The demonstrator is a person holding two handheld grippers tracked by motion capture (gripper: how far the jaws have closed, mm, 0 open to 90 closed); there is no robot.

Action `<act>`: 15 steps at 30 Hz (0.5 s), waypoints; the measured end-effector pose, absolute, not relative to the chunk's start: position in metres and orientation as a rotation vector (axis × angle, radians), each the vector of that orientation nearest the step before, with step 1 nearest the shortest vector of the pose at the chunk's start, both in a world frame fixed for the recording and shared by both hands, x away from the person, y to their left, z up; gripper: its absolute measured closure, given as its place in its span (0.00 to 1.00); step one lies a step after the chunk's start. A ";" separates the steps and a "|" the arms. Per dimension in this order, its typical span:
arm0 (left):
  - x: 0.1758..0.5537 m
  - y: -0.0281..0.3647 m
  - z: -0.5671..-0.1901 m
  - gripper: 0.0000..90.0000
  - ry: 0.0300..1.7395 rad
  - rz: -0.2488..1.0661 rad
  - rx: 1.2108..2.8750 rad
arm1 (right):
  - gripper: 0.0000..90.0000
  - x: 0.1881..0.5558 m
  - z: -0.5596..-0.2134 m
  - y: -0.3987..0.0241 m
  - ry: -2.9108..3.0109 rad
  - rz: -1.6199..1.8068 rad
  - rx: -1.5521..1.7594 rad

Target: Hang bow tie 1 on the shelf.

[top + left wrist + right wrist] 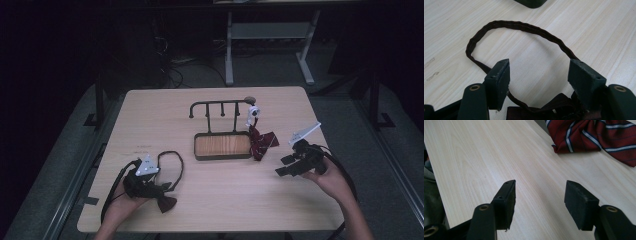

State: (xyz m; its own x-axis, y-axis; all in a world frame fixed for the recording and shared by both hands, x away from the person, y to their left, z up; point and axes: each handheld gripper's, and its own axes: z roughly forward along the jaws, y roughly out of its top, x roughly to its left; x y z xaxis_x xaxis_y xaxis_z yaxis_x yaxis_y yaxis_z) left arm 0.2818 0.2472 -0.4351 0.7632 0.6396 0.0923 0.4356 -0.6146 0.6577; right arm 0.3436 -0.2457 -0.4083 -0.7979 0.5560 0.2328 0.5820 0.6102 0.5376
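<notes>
- On the table (210, 200) in the high view, the left gripper (150, 180) sits at 7 o'clock over a dark bow tie (165, 202), whose strap (175, 160) loops out toward 12 o'clock from it
- At 4 o'clock the right gripper (285, 165) hovers in the person's hand, its jaws apart and nothing between them
- At the centre stands a rack (222, 107) on a tray (222, 145); a red striped tie (262, 142) hangs from the rack's 3 o'clock end and spills onto the table beside the tray
- In the left gripper view, the left gripper (539, 75) has its jaws wide apart, the strap (519, 26) arching from 9 through 12 to 3 o'clock around them, the bow tie (554, 107) bunched at 6 o'clock; the pads are not pressing it
- In the right gripper view, the right gripper (540, 197) stands open over bare wood, with the red striped tie (589, 135) lying at 1 o'clock, well apart from the jaws
</notes>
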 end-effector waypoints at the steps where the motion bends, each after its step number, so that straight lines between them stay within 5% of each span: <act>1: 0.282 0.247 -0.435 0.39 0.801 0.424 2.327 | 0.47 0.343 -0.409 -0.246 -2.779 -0.954 -0.983; 15: 0.283 0.248 -0.435 0.39 0.804 0.424 2.329 | 0.45 0.331 -0.420 -0.247 -2.788 -0.968 -1.007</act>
State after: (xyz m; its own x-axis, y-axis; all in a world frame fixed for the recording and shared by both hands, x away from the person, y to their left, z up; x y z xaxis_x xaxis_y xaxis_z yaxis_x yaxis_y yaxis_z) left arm 0.2831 0.2481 -0.4351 0.7618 0.6413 0.0917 0.4384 -0.6145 0.6558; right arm 0.3309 -0.2470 -0.4202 -0.7912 0.5700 0.2215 0.5846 0.5986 0.5476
